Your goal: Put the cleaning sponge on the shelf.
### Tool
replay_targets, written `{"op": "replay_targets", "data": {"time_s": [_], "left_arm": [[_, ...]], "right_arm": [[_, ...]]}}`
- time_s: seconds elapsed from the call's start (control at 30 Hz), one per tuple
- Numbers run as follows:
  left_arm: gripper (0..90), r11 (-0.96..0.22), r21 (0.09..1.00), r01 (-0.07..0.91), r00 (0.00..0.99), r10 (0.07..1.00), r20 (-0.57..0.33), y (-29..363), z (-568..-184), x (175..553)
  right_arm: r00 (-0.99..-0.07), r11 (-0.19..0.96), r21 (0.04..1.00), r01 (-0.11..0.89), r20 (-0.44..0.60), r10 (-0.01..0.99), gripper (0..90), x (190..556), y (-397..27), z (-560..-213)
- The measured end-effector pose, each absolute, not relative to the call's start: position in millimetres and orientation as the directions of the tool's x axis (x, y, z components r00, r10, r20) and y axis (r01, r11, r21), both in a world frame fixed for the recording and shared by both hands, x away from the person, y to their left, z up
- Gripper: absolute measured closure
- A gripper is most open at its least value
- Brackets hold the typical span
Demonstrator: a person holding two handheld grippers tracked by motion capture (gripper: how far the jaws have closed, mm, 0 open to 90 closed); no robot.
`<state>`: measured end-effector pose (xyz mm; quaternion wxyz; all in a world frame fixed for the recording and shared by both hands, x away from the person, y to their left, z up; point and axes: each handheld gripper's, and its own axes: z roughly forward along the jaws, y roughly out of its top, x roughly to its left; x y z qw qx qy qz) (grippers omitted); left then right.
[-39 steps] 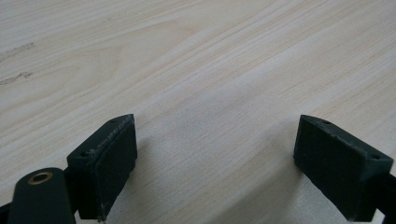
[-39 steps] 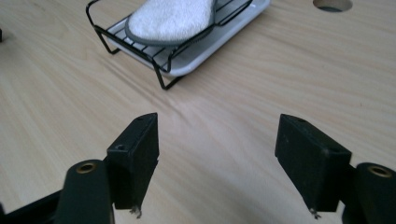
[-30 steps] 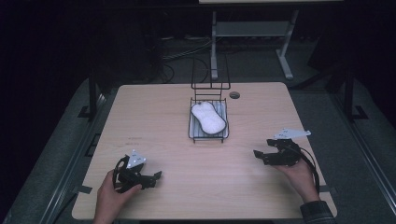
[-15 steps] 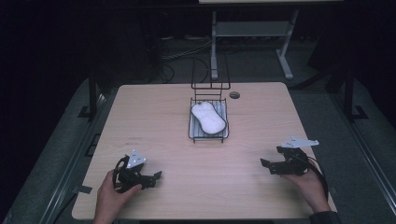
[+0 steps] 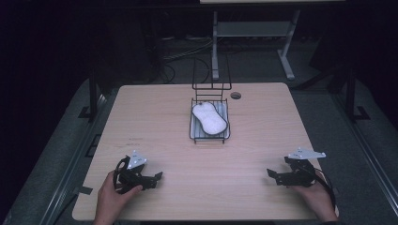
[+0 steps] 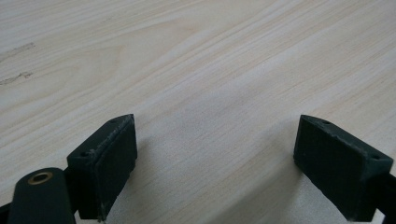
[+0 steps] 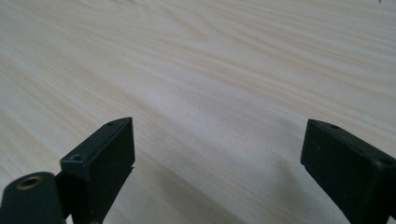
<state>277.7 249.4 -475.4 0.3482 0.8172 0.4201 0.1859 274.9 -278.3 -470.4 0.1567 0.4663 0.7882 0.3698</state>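
Your left tool (image 5: 157, 176) rested low on the near left of the bench (image 5: 155, 112), its jaws standing wide apart with only bare wood grain between them in the left gripper view. Your right tool (image 5: 271, 172) sat at the near right corner; its jaws had just been opening and stood spread with nothing between them, as the right gripper view also showed. The thing nearest to either of them was the white sponge (image 5: 209, 118), which lay flat in the wire basket (image 5: 193, 135) at the middle of the bench, well apart from both tools. It looked like a light, soft, waisted pad, so it would probably squash under the pads rather than slip, and a gentle squeeze should have been enough. The narrow waist seemed the best place to take it, coming in from above, since the basket's low wire walls stood close along its long sides. The tall wire frame (image 5: 211, 77) behind the basket could have caught a tool that reached in from the far end.
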Motion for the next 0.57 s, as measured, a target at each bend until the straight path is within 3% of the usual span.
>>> {"op": "replay_targets", "data": {"time_s": [0.57], "left_arm": [[12.7, -0.404, 0.725, 0.557, 0.578, 0.816, 0.011, 249.3, -475.5, 277.7]], "right_arm": [[-0.528, 0.353, 0.717, 0.601, 0.024, 0.849, 9.2, 267.5, -276.0, -482.4]]}}
